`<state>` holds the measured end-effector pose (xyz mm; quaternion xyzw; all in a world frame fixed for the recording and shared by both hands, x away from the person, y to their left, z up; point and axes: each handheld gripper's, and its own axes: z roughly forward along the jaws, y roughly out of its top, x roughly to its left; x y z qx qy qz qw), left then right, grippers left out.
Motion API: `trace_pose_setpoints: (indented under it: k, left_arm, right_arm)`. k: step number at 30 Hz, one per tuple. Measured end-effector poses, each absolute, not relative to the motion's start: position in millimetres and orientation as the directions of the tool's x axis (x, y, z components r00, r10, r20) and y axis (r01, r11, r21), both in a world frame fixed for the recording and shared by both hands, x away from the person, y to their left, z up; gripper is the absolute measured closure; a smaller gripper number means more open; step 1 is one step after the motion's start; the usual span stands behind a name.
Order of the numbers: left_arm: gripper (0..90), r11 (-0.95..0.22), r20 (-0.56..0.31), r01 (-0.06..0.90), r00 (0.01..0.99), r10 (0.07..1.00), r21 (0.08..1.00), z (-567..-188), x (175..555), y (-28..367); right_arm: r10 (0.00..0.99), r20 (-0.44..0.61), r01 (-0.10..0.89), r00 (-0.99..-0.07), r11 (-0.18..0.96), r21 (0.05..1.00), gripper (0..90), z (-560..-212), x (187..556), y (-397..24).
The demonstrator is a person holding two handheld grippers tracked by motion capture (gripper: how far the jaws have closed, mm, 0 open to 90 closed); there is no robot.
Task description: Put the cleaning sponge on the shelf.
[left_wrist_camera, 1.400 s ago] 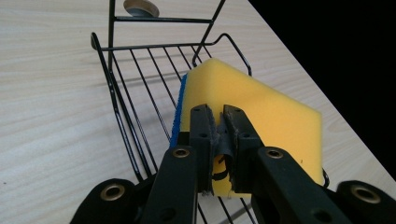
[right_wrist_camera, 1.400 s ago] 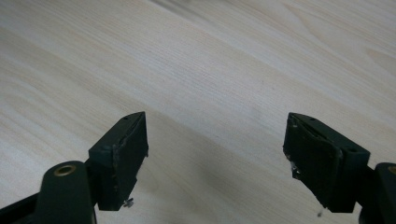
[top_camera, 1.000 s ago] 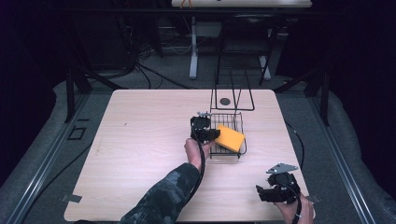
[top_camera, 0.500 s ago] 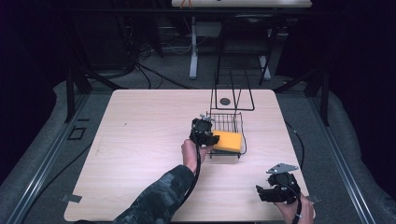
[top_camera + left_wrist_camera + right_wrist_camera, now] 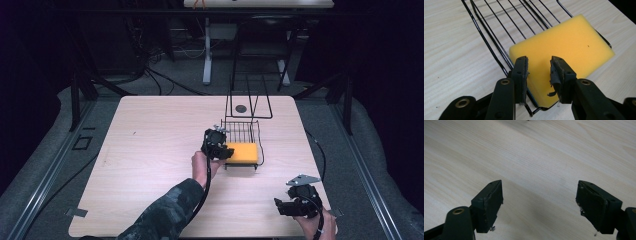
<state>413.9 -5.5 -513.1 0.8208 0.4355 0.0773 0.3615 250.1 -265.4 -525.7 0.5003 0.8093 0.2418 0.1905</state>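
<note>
A yellow sponge (image 5: 243, 153) lies flat in a small black wire basket (image 5: 240, 123) on the right-centre of the wooden table (image 5: 150, 150). My left gripper (image 5: 225, 150) sits at the basket's left side. In the left gripper view the jaws of my left gripper (image 5: 539, 63) stand a little apart over the near corner of the sponge (image 5: 564, 42), whose top face shows between them, above the basket wires (image 5: 486, 37). My right gripper (image 5: 280, 207) rests near the table's front right corner. There my right gripper (image 5: 539, 192) stands wide open over bare wood.
A black wire frame (image 5: 248, 97) stands upright behind the basket, with a small dark round object (image 5: 241, 108) on the table at its foot. Beyond the far edge are desk legs and cables on the floor. The left half of the table is bare wood.
The sponge, tilted up in my left gripper a second ago, now lies flat in the basket, and the jaws have parted from it. The right gripper stayed put.
</note>
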Motion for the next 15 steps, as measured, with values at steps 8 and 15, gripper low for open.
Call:
trace_pose_setpoints:
  k: [8, 15]
  left_arm:
    - [59.5, -0.369, -0.184, 0.642, 0.628, 0.756, 0.672, -509.4, 410.9, -3.2]
    - [40.6, -0.373, -0.183, 0.619, 0.649, 0.738, 0.691, -499.4, 407.6, 4.1]
  right_arm:
    - [0.901, -0.066, 0.71, -0.429, 0.382, 0.592, 20.8, -524.3, 249.4, -264.8]
    - [0.905, -0.063, 0.714, -0.422, 0.374, 0.592, 20.4, -523.6, 249.6, -266.0]
